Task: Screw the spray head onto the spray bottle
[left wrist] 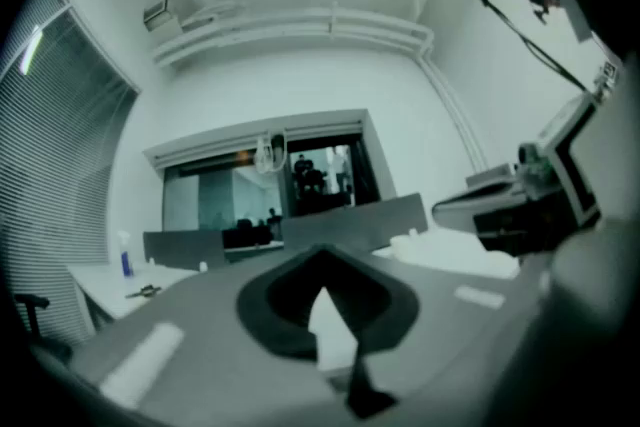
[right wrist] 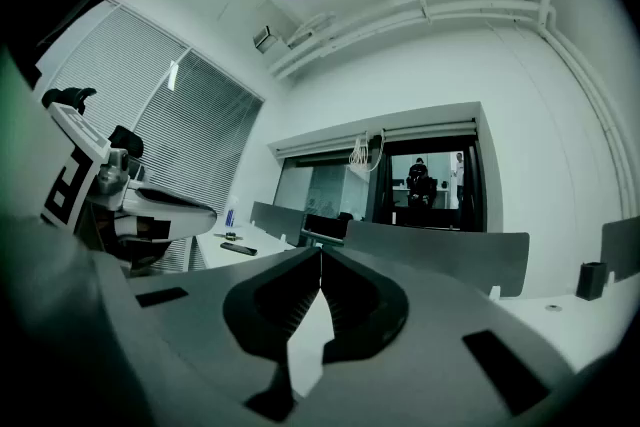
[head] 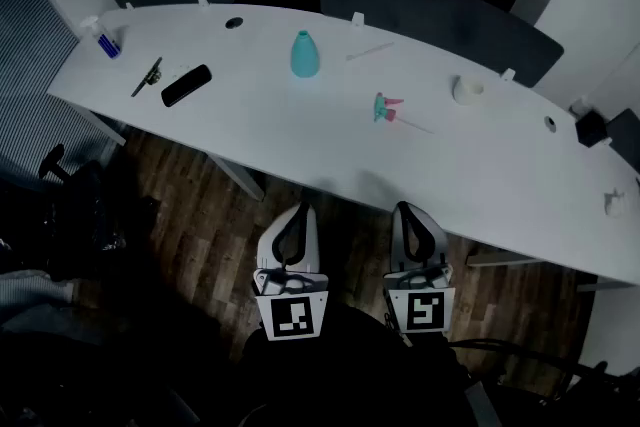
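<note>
In the head view a teal spray bottle (head: 305, 54) stands upright on the white table (head: 300, 140), with no head on it. The spray head (head: 386, 108), teal and pink with a thin dip tube, lies on its side to the bottle's right. My left gripper (head: 303, 208) and right gripper (head: 403, 207) sit side by side near my body, over the wood floor short of the table's front edge. Both are shut with nothing in them, jaw tips meeting in the left gripper view (left wrist: 322, 253) and the right gripper view (right wrist: 320, 250). Neither gripper view shows the bottle or the head.
On the table's left part lie a small blue bottle (head: 103, 39), a thin tool (head: 147, 76) and a black oblong object (head: 186, 85). A white tape roll (head: 468, 90) and a black cube (head: 590, 128) sit to the right. Dark panels (head: 430, 15) stand behind the table.
</note>
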{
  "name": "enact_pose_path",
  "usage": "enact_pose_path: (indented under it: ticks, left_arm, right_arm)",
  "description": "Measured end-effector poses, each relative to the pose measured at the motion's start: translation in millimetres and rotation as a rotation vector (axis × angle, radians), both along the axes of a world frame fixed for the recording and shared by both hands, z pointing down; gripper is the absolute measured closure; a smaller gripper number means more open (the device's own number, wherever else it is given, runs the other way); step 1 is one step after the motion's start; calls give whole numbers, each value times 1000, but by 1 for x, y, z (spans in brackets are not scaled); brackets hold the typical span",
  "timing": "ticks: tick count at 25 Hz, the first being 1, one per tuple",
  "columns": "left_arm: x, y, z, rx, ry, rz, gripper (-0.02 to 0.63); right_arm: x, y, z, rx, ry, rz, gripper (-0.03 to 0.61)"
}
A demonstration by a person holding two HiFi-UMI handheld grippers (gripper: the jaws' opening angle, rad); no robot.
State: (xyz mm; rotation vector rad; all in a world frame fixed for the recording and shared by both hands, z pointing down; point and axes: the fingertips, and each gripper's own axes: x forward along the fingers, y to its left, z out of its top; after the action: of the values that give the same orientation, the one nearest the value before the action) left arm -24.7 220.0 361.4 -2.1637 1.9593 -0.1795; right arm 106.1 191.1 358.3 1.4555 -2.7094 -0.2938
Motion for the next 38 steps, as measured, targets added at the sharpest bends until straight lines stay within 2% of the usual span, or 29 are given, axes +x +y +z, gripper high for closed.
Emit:
enact_pose_path:
  ticks: [5,12,18,32,38]
  left_arm:
    - [7,-11,1,0,-1,-13,609]
    - [21,-25,9,-35,14,-19,609]
    - [3,-49,19,-79,27,-40,609]
    - [-63,-213,14,-63,-3,122,609]
    - [-80,-258,25,-84,7,166,609]
  right_arm:
    - [10,-10,-1,13,1,-14,572]
    - [21,-25,9,-35,4,-24,572]
    - [3,-51,22,-77,2,-41,572]
    - [-66,-199,17,-62,-6,90,572]
    - [-85,-238,18,-64,-12,141,572]
